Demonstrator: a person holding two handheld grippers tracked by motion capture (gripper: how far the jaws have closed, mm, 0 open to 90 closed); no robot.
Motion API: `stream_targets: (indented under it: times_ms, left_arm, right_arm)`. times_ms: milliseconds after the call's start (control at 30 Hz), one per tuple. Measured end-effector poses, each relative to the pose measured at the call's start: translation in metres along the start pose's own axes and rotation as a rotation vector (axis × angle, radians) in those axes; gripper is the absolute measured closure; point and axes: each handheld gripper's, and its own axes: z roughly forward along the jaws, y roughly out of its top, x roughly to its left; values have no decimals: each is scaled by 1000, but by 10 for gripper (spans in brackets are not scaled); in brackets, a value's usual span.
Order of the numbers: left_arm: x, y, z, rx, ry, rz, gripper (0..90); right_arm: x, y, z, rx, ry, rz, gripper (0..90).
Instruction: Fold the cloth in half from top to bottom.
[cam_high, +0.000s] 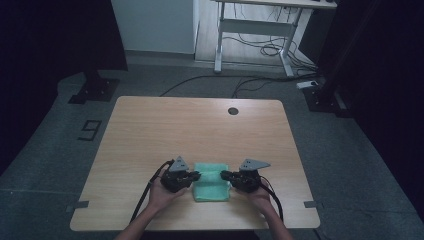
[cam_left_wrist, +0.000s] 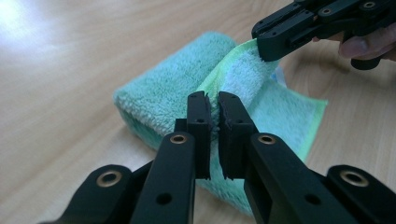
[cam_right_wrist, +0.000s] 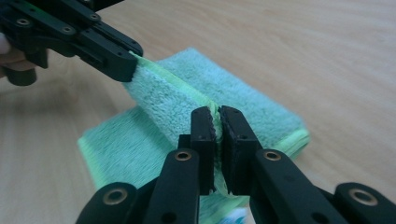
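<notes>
A folded green towel lies on the table near its front edge. The left tool and right tool face each other across the towel, each clamped on its lifted top-layer edge.

You are working in a lab-like recording room: a bare wooden table stands on grey carpet with tape marks, between dark stands, a height-adjustable desk and loose cables behind.
</notes>
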Motion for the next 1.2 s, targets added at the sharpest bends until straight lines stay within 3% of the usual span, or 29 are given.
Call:
stream_targets:
  times_ms: [167, 333, 567, 700, 767, 867, 1033, 1100, 1200]
  left_arm:
    - [-7, -9, -2, -4, -21, -7, 831]
    - [-18, -16, -1, 22, -39, 19, 819]
    - [-18, -25, 3, 46, -39, 10, 744]
    - [-20, -27, 1, 40, -44, 23, 602]
    - [-22, -26, -4, 32, -56, 32, 481]
    - [-23, -22, -12, -6, -65, 31, 432]
    - [-16, -12, -11, -16, -61, 11, 413]
    - [-13, -8, -8, -23, -54, 0, 409]
    - [-6, -3, 3, 10, -41, -24, 400]
  right_arm:
    - [8, -8, -5, 4, 17, -7, 835]
    - [12, -18, -8, 19, 34, 7, 830]
    - [15, -25, -9, 54, 60, 0, 780]
    - [20, -27, -11, 65, 81, -14, 709]
    - [24, -29, -14, 72, 83, -33, 654]
    - [27, -27, -22, 45, 101, -30, 598]
    - [25, -13, -26, 10, 70, -43, 535]
    - [21, -7, -21, 17, 58, -43, 521]
    - [15, -2, -7, 37, 47, -24, 498]
